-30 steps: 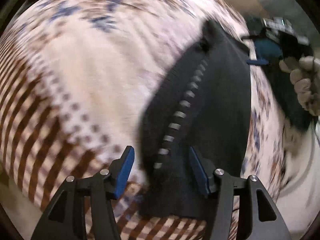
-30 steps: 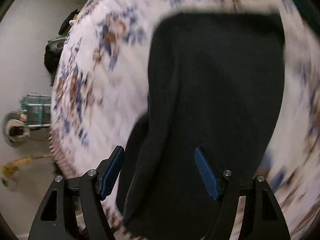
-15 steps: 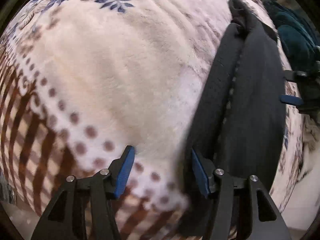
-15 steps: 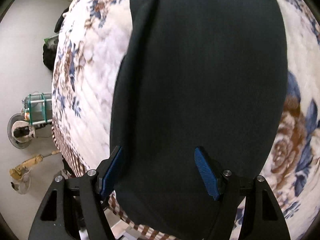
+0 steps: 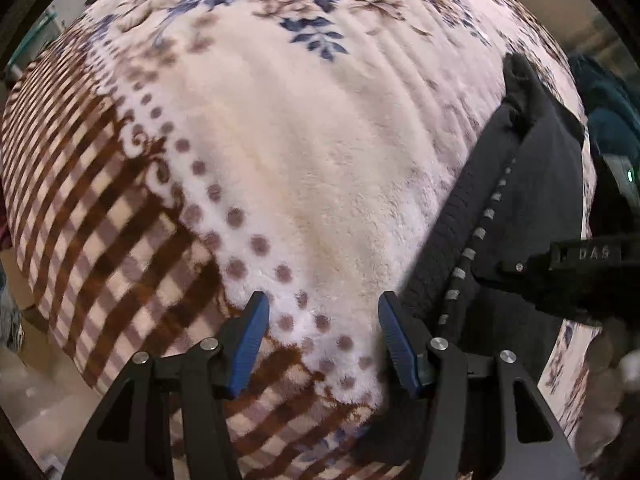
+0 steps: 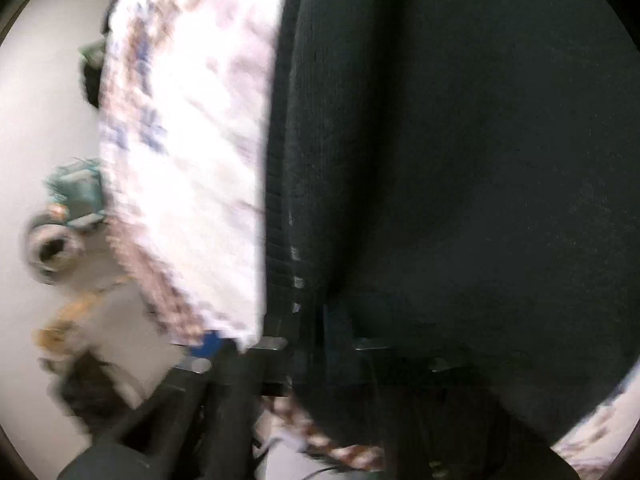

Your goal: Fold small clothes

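A small black garment [image 5: 536, 208] with a dashed white seam lies on the floral blanket [image 5: 304, 152], at the right of the left wrist view. My left gripper [image 5: 320, 332] is open and empty over the blanket, just left of the garment's near edge. The right gripper's body [image 5: 576, 276] reaches in from the right onto the garment. In the right wrist view the garment [image 6: 460, 180] fills most of the frame and drapes over my right gripper [image 6: 320, 344]. The view is blurred and the garment hides its fingers.
The blanket has a brown checked border [image 5: 92, 248] toward its near-left edge, where it drops off to the floor [image 6: 40, 112]. A dark teal cloth [image 5: 608, 120] lies at the far right. Blurred clutter sits on the floor [image 6: 64, 208] beyond the blanket's edge.
My left gripper has slid left off the garment and is now over bare blanket. My right gripper has pushed forward into the garment, which now covers its fingers.
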Motion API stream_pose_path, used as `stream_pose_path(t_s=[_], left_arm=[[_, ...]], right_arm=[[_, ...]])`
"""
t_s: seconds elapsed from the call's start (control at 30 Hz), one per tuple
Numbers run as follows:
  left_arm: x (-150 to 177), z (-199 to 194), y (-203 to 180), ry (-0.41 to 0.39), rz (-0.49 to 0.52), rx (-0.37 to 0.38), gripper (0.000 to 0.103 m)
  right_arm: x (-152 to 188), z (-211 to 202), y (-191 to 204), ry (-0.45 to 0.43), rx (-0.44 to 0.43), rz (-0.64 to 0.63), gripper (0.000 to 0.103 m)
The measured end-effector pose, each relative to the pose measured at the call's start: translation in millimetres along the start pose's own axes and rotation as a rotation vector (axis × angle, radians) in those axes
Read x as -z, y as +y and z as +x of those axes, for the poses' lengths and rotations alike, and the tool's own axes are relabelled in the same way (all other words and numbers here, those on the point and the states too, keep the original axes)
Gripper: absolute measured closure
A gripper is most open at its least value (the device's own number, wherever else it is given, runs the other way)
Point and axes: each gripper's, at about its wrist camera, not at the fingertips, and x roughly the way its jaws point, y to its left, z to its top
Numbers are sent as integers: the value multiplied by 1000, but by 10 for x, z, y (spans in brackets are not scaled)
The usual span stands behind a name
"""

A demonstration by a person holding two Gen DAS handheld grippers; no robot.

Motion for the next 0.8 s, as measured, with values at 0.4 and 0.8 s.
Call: stream_pose_path(t_s=[0.4,0.8], left_arm=[[13,267,-449,108,103,51,48],[369,-275,376,78,42,-183,48]], right_arm=[[147,-1002,-321,-207,-59,51,100],[53,-546,28,-21,-257,111,98]])
